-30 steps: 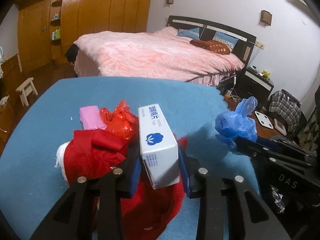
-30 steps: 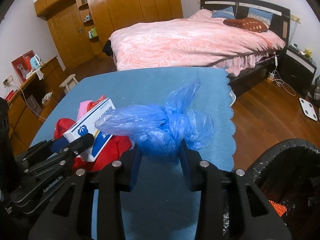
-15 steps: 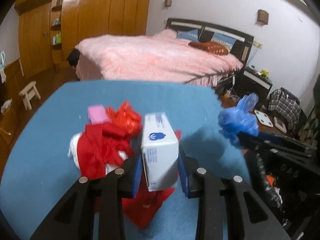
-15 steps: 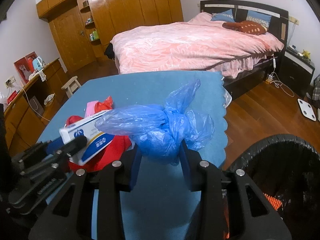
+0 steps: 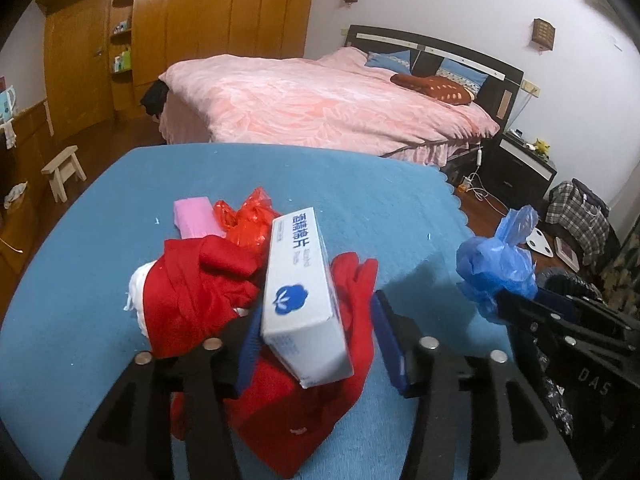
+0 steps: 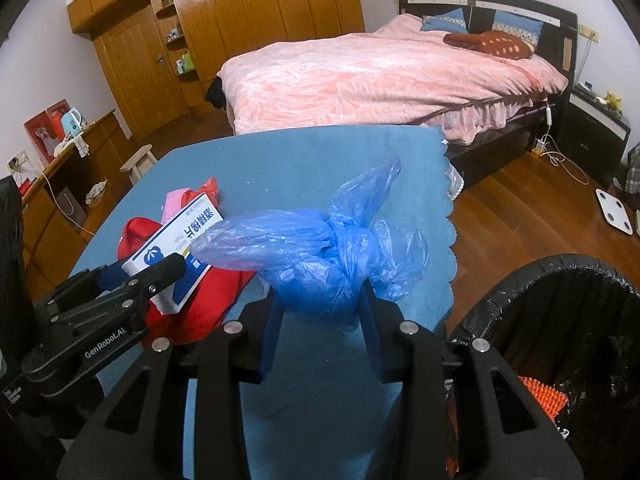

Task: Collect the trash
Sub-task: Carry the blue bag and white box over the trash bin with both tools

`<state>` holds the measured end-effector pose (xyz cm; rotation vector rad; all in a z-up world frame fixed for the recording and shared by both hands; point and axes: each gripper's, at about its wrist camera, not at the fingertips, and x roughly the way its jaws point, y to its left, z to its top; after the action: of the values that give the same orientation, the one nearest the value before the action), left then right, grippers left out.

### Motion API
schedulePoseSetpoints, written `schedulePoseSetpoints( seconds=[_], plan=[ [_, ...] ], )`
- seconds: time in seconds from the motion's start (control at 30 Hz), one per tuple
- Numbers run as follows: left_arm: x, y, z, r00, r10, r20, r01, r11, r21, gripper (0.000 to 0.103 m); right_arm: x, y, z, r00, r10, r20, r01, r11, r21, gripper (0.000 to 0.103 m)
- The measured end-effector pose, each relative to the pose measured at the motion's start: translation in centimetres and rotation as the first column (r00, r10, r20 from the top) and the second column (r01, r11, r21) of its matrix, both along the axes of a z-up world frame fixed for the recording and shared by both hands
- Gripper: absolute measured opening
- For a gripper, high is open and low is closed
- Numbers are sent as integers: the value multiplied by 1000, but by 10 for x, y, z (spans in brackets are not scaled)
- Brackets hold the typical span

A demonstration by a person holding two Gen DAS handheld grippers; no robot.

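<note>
Two tongs: left (image 5: 316, 340) spreading around a stiff white carton (image 5: 302, 300), right (image 6: 320, 320) pinching crinkly blue bag (image 6: 320, 256) (knotted)

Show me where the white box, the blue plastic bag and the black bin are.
white box (image 5: 298, 296), left wrist view, on its blue logo.
blue plastic bag (image 6: 320, 256), right wrist view, near its knot.
black bin (image 6: 520, 280), right wrist view, on its rim.
</note>
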<state>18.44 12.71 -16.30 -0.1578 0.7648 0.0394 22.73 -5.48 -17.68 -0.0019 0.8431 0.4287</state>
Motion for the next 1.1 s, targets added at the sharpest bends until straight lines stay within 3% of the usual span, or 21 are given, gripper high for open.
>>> schedulePoseSetpoints(
  seconds=[0.17,0.27,0.77,1.1],
  plan=[
    [4,2,-2,1000,10,-2,-10,1000,-4,54,2,1,-3,1000,4,-5,-4,1000,-3,35],
    [6,2,-3,1000,-3,-4,3,1000,-3,34,1,3,-3,1000,7,-2,-7,1000,-7,35],
    [-13,-8,23,997,-30,67,30,1000,-2,30,-13,-12,22,999,-7,54,7,1000,0,35],
    [-36,-37,53,989,-82,123,82,997,8,30,-35,-44,49,995,-43,95,41,999,23,35]
  ],
)
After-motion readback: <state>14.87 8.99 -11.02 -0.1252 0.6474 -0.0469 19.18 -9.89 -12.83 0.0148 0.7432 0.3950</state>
